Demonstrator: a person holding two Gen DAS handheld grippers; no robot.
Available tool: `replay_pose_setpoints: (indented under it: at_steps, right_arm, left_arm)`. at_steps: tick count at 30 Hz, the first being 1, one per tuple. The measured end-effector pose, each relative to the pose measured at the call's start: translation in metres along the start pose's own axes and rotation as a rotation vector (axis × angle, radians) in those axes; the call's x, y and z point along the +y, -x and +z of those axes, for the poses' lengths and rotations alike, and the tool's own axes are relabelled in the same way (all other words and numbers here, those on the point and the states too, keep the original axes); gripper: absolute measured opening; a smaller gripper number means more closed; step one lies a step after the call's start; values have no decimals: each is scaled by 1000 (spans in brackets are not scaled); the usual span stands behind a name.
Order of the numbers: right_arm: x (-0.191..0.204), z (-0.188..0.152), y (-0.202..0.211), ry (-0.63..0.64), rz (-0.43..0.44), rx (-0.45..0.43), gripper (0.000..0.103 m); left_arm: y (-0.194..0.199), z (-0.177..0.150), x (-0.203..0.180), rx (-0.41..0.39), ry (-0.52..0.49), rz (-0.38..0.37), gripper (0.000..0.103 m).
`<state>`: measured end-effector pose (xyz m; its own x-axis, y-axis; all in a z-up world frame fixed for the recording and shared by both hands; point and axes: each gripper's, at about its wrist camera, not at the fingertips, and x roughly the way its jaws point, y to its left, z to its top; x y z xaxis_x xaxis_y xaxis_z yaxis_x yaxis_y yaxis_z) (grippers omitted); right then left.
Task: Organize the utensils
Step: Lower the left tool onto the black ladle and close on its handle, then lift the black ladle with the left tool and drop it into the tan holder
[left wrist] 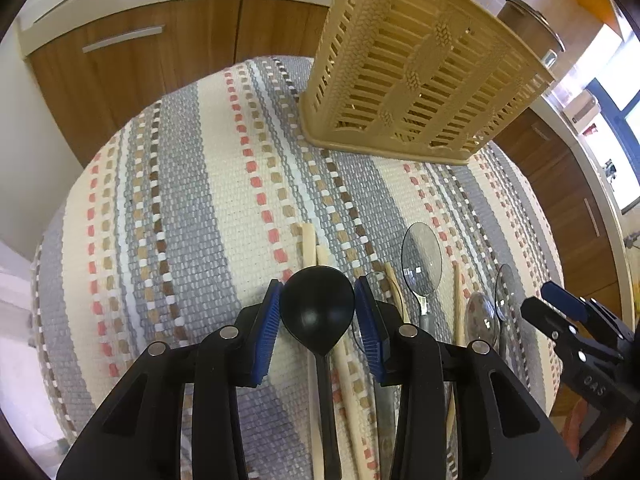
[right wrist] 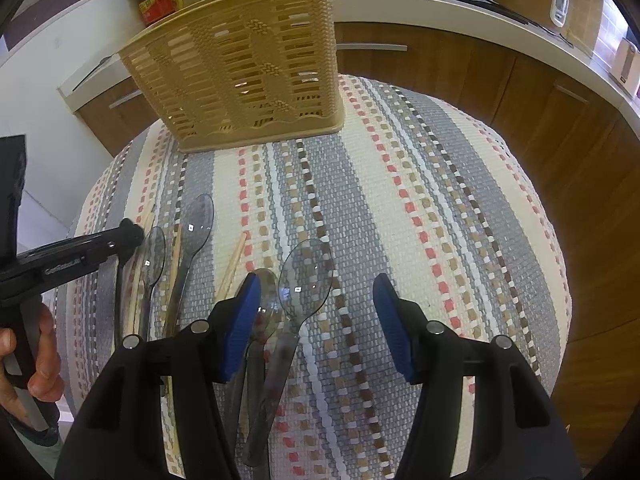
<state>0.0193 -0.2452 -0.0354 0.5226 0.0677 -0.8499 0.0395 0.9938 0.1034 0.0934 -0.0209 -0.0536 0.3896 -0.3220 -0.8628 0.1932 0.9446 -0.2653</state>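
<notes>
With your left gripper (left wrist: 317,312) fingers closed against the black spoon (left wrist: 316,308) bowl on the near tabletop (left wrist: 192,208), lift it toward the far beige basket (left wrist: 412,68); your right gripper (right wrist: 316,320) fingers stand apart, empty.

A striped woven cloth (left wrist: 208,208) covers the worktop. On it stands a tan slatted basket (left wrist: 416,76) at the far side. Nearer lie a black spoon (left wrist: 316,308), several clear plastic spoons (right wrist: 306,276) and pale wooden chopsticks (left wrist: 310,244), side by side.
</notes>
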Motion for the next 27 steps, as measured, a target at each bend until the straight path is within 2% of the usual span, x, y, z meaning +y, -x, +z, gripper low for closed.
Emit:
replay_pose_setpoints:
  at_steps: [3,4,7,11,15,18,23,27]
  right_arm:
    - [-5,5,-4,-21,2,13,54]
    - [-6,7,-6,-30,6,21,50]
    - [-6,12,-16,-52,24,74,42]
    - [-1,13,-30,-89,70,140,40]
    - [4,19,-35,-116,13,129,40]
    - [11,22,-39,-102,-27,137,36]
    - [12,23,-40,-112,-44,129,31]
    - [16,23,-40,-89,-68,116,30]
  left_arm:
    - [8,1,6,-13,8,-9,35]
    - [10,1,8,-14,14,-15,35]
    - [14,3,15,-22,33,-26,35]
    - [22,5,23,-38,46,-40,35]
    - [28,7,27,-48,49,-49,35]
    - [28,9,24,-55,41,-48,35]
    - [29,9,25,-69,47,-59,35]
    - [25,10,24,-70,39,-70,35]
